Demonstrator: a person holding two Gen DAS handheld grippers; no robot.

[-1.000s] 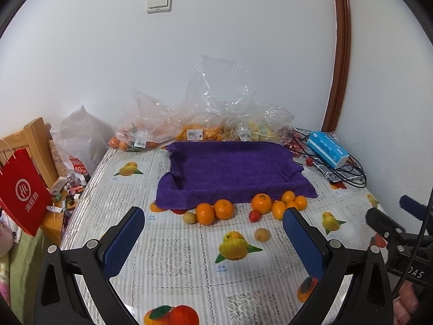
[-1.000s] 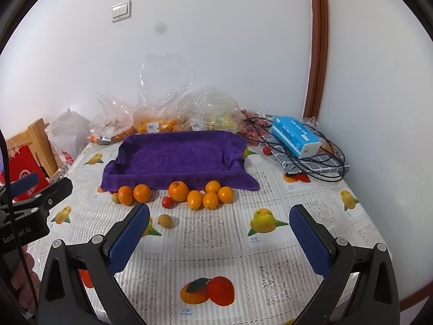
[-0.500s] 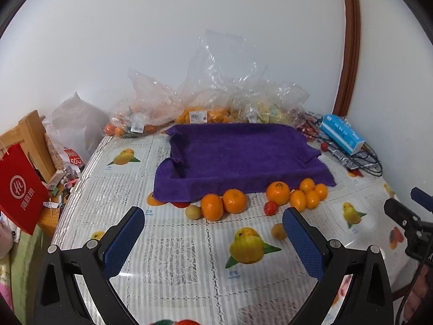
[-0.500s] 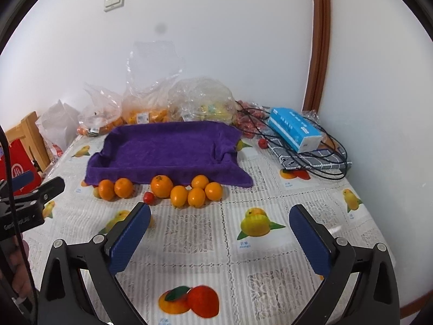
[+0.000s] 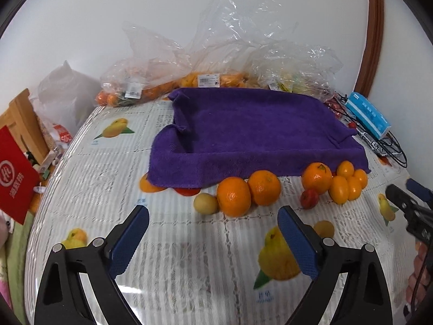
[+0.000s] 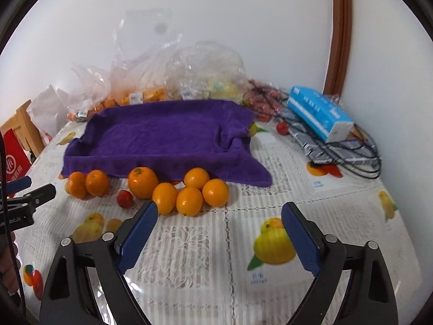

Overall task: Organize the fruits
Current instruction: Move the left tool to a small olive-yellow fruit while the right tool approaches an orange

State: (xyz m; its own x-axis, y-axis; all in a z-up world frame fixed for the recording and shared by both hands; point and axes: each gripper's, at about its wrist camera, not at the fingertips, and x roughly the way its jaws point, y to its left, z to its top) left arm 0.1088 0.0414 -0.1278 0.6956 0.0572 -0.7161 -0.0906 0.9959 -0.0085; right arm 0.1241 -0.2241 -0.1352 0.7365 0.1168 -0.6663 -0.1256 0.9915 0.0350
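A purple towel [image 5: 251, 130] lines a shallow tray on the fruit-print tablecloth. Loose fruit sits in a row along its near edge. Two oranges [image 5: 234, 196] and a small pale fruit [image 5: 205, 203] lie just beyond my left gripper [image 5: 213, 230]. Its jaws are closing with nothing between them. A small red fruit [image 5: 309, 198] and a tan one [image 5: 324, 228] lie further right. My right gripper [image 6: 219, 222] hovers in front of a cluster of small oranges [image 6: 189, 200] and a bigger orange [image 6: 143, 182]. Its jaws are also closing on nothing.
Clear plastic bags of fruit [image 5: 211, 78] stand against the wall behind the towel. A blue tissue box [image 6: 319, 113] lies on black cables [image 6: 360, 159] at the right. A red paper bag [image 5: 16, 173] and a wooden chair [image 5: 24, 122] stand off the table's left edge.
Both grippers have come down and forward toward the row of fruit, which now looks larger and nearer. The blue pads of each stand a little closer together.
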